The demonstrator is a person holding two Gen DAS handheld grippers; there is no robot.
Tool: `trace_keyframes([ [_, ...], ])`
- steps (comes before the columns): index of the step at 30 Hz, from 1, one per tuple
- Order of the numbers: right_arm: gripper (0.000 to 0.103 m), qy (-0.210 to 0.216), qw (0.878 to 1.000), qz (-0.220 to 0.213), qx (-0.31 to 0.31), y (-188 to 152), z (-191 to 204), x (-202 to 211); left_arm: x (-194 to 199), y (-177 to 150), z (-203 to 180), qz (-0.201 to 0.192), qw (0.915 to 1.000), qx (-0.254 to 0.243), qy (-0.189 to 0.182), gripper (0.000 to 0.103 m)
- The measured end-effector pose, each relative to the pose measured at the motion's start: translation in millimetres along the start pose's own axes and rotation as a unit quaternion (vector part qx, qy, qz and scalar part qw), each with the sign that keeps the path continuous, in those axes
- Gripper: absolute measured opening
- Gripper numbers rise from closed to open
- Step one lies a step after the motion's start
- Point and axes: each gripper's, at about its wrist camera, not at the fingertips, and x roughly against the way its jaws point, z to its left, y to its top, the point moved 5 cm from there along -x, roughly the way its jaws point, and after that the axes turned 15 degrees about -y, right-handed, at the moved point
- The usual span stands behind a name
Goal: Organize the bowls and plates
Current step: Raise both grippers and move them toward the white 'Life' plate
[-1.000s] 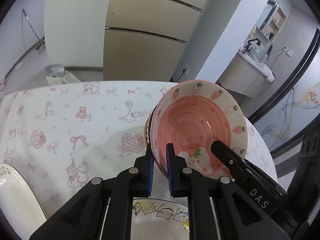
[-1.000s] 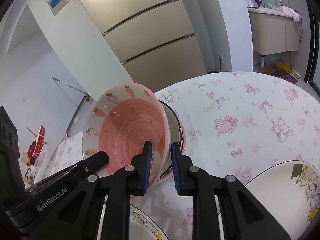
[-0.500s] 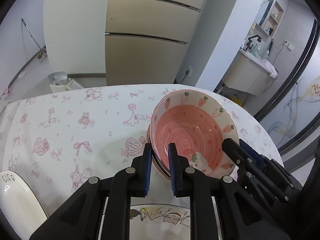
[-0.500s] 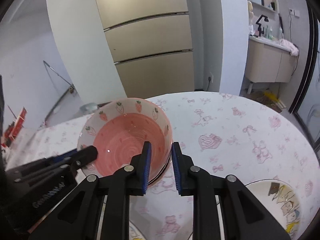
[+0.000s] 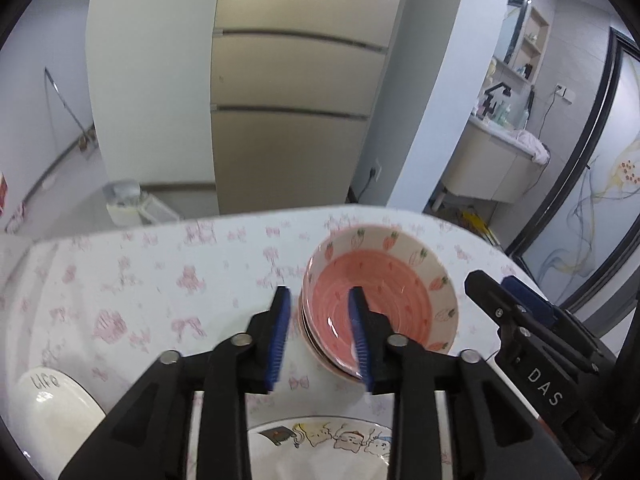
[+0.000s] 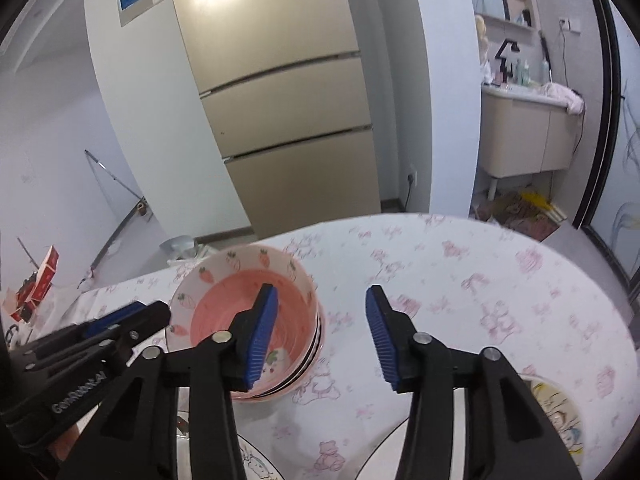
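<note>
At the bottom of the left wrist view, a white ceramic plate with cartoon drawings [image 5: 320, 440] lies on the table [image 5: 140, 272], which wears a white cloth printed with pink bears and bows. Above it, the left gripper [image 5: 320, 336] has its blue-padded fingers [image 5: 278, 336] released, straddling the near rim of the pink ceramic bowl with a strawberry-printed rim [image 5: 380, 296], which sits stacked on other dishes right of frame centre. In the right wrist view, the right gripper [image 6: 320, 336] is spread wide, gripping nothing, with the bowl [image 6: 224, 312] behind its left finger. A beige refrigerator [image 6: 280, 100] fills the upper centre.
</note>
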Motion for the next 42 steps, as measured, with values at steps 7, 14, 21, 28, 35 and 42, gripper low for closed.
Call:
trace_keyframes([
  [7, 0.060, -0.018, 0.999, -0.035, -0.004, 14, -9, 17, 36, 15, -10, -0.071, 0.9959, -0.043, 0.035, 0.080],
  [14, 0.073, -0.041, 0.996, -0.075, -0.004, 27, -18, 33, 69, 25, -18, -0.120, 0.9913, -0.052, 0.012, 0.086],
  [21, 0.090, -0.038, 0.992, -0.116, -0.015, 40, -25, 56, 108, 31, -36, -0.154, 0.9850, -0.078, 0.006, 0.086],
  [28, 0.094, -0.040, 0.983, -0.181, 0.000, 52, -24, 99, 177, 37, -68, -0.226, 0.9661, -0.124, -0.003, 0.103],
  [35, 0.102, -0.007, 0.972, -0.235, -0.020, 57, -24, 152, 251, 34, -74, -0.283, 0.9494, -0.135, 0.011, 0.103],
  [42, 0.102, -0.019, 0.963, -0.269, -0.008, 52, -9, 199, 319, 14, -64, -0.306, 0.9367, -0.164, 0.045, 0.103],
])
